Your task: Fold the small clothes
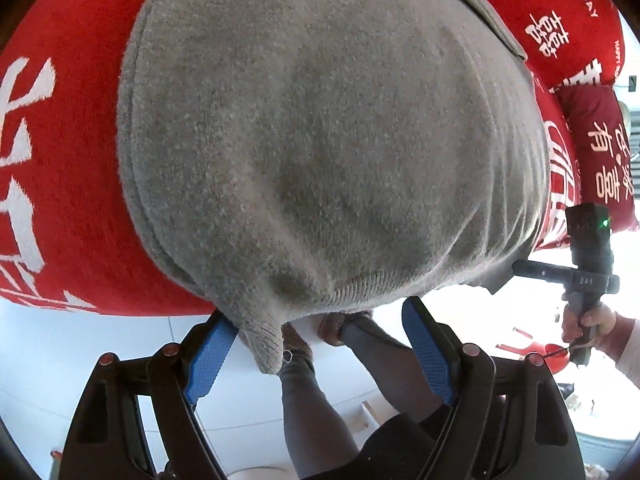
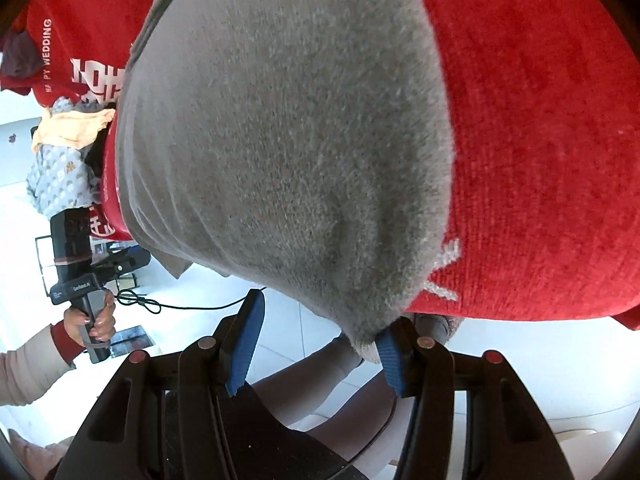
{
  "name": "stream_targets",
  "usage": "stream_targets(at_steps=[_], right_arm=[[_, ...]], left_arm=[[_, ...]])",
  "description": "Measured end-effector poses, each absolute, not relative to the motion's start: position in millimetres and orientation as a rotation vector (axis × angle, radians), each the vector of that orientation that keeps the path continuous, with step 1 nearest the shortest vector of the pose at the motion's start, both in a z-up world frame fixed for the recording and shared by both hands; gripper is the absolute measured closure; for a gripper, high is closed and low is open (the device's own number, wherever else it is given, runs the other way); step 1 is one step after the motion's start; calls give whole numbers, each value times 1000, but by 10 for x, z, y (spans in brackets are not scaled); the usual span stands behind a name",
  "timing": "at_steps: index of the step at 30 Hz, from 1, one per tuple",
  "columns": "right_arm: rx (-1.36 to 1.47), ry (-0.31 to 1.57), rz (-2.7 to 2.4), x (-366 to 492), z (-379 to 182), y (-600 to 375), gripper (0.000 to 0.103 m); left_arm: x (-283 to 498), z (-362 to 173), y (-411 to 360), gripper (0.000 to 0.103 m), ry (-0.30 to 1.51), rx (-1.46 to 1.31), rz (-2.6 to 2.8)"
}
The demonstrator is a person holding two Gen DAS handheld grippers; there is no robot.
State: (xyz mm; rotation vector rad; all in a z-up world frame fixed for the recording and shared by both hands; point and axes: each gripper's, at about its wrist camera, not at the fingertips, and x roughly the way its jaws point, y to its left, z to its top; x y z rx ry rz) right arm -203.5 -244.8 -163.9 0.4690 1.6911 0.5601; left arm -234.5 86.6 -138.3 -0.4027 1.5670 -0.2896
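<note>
Grey knitted garment [image 1: 320, 140], fuzzy in texture, lay spread over a red cloth [image 1: 72, 200] printed with white characters; its near edge overhung the cloth's front border, and a ribbed corner [image 1: 264, 344] drooped beyond it. In the left wrist view, that ribbed corner hung just beside the left blue pad of the left hand-held gripper [image 1: 320, 348], whose fingers stood spread wide, with no fabric pressed between them. In the right wrist view, the garment's [image 2: 280, 140] other near corner [image 2: 368, 344] tapered down to the right blue pad of the right hand-held gripper [image 2: 316, 348] and touched it; the left pad stood well apart, so the jaws were spread and nothing was pinched. Each view showed the opposite hand-held gripper at the frame's margin, gripped by a hand [image 1: 588, 324] in a pale sleeve. A heap of other clothes [image 2: 68, 152], yellow and patterned grey, sat beyond the garment at the left of the right wrist view. Below the cloth's edge appeared the person's grey-clad legs [image 1: 316, 408] and a pale tiled floor [image 1: 60, 360].
</note>
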Motion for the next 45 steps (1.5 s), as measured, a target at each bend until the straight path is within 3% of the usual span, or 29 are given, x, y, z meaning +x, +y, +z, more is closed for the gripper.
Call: stream_targets(at_steps=[1, 3, 4, 5, 6, 11, 26, 34, 35, 37, 38, 39, 45], right_arm=[[476, 1696, 561, -2036, -1645, -2459, 45], [507, 1700, 546, -2036, -1645, -2484, 45], [523, 1703, 537, -2034, -1655, -2518, 53], [555, 1712, 513, -2032, -1670, -2547, 77], [603, 1727, 480, -2027, -1699, -2591, 92], [706, 1715, 520, -2009, -1559, -2569, 94], [912, 1387, 693, -1340, -481, -2416, 94], [883, 1476, 697, -1045, -686, -2313, 94], [878, 1498, 693, -1028, -730, -2286, 94], [869, 1524, 705, -1007, -766, -2236, 94], [858, 1537, 713, -997, -782, -2215, 94], [849, 1551, 721, -989, -801, -2202, 94], [826, 1583, 736, -962, -857, -2220, 94]], left_arm=[[-2351, -1388, 858, 26, 1567, -399, -280], [-2353, -1387, 829, 51, 1582, -363, -266], [-2362, -1392, 835, 62, 1592, -351, -271], [-2366, -1412, 852, 86, 1611, -350, -286], [-2367, -1424, 878, 95, 1619, -353, -293], [-2326, -1248, 963, 95, 1569, -433, -340], [-1673, -444, 1325, 95, 1313, -653, -369], [-1652, -589, 1303, 95, 1441, -562, -252], [-1684, -613, 1318, 89, 1469, -545, -231], [-1742, -647, 1322, 57, 1510, -522, -197], [-1780, -646, 1342, 32, 1515, -522, -172], [-1808, -638, 1355, 25, 1517, -529, -160], [-1829, -686, 1352, 25, 1552, -733, -189]])
